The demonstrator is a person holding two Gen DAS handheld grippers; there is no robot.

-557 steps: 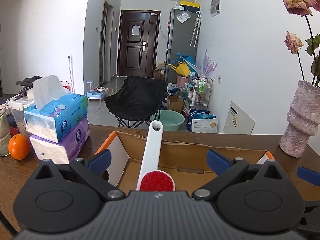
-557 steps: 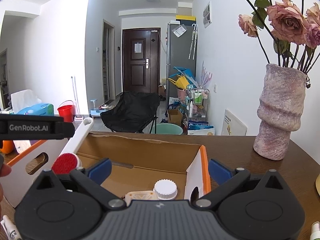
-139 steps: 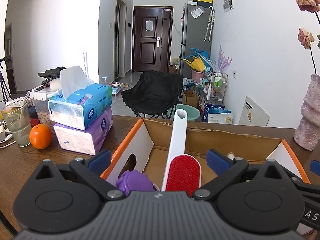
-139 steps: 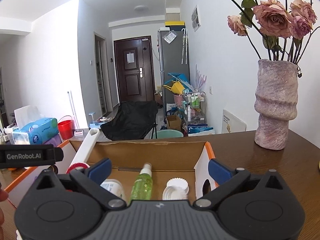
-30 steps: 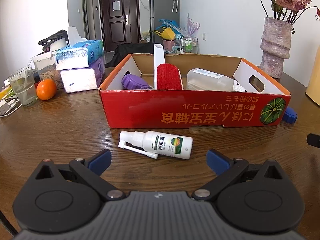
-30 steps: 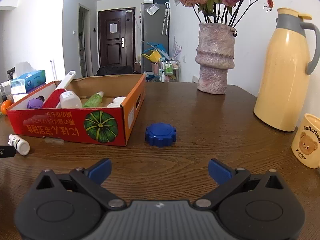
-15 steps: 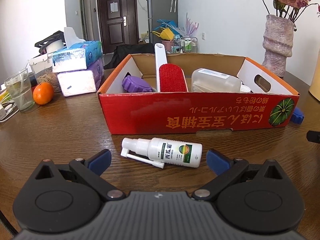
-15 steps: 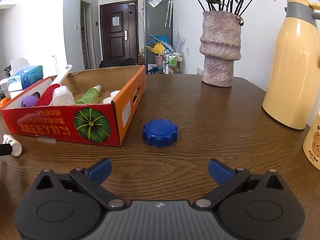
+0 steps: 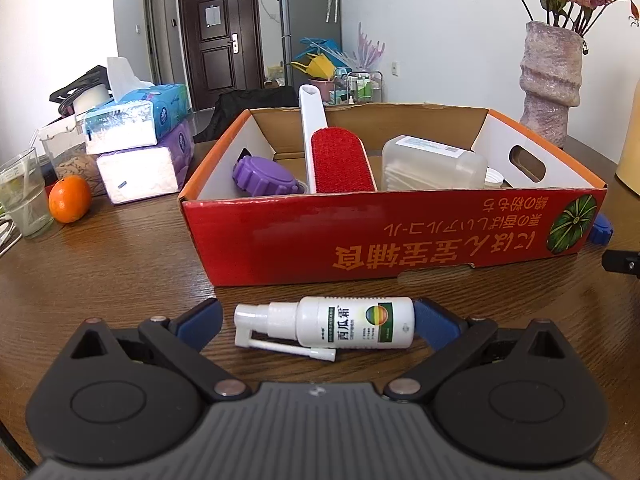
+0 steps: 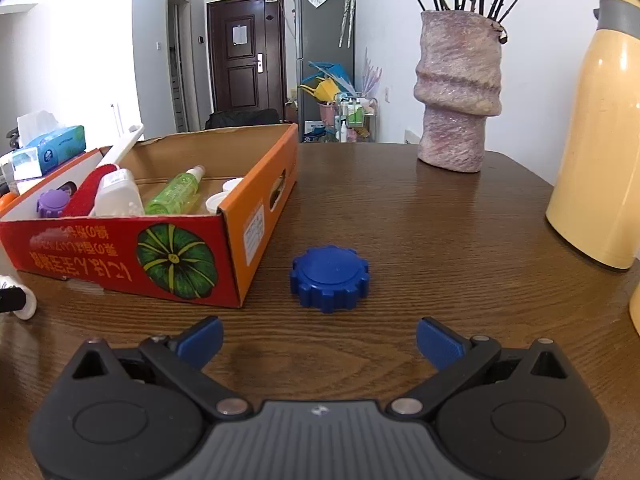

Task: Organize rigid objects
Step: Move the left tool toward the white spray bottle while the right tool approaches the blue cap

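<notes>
A white spray bottle (image 9: 340,326) lies on its side on the wooden table, just in front of the red cardboard box (image 9: 400,232). My left gripper (image 9: 318,326) is open, its blue fingertips either side of the bottle's two ends. The box holds a red lint brush (image 9: 340,160), a purple lid (image 9: 264,178) and a clear plastic container (image 9: 432,166). In the right wrist view a blue ridged lid (image 10: 329,278) lies on the table right of the box (image 10: 120,252). My right gripper (image 10: 319,342) is open, a little short of the lid. A green spray bottle (image 10: 176,194) lies inside the box.
Stacked tissue packs (image 9: 136,140), an orange (image 9: 70,199) and a glass (image 9: 22,196) stand left of the box. A stone vase (image 10: 458,92) with dried roses and a yellow thermos jug (image 10: 600,128) stand at the right. Bare wood surrounds the blue lid.
Both grippers have moved forward and down: the white spray bottle now sits between the left fingertips, and the blue lid is closer to the right gripper. Both stayed open.
</notes>
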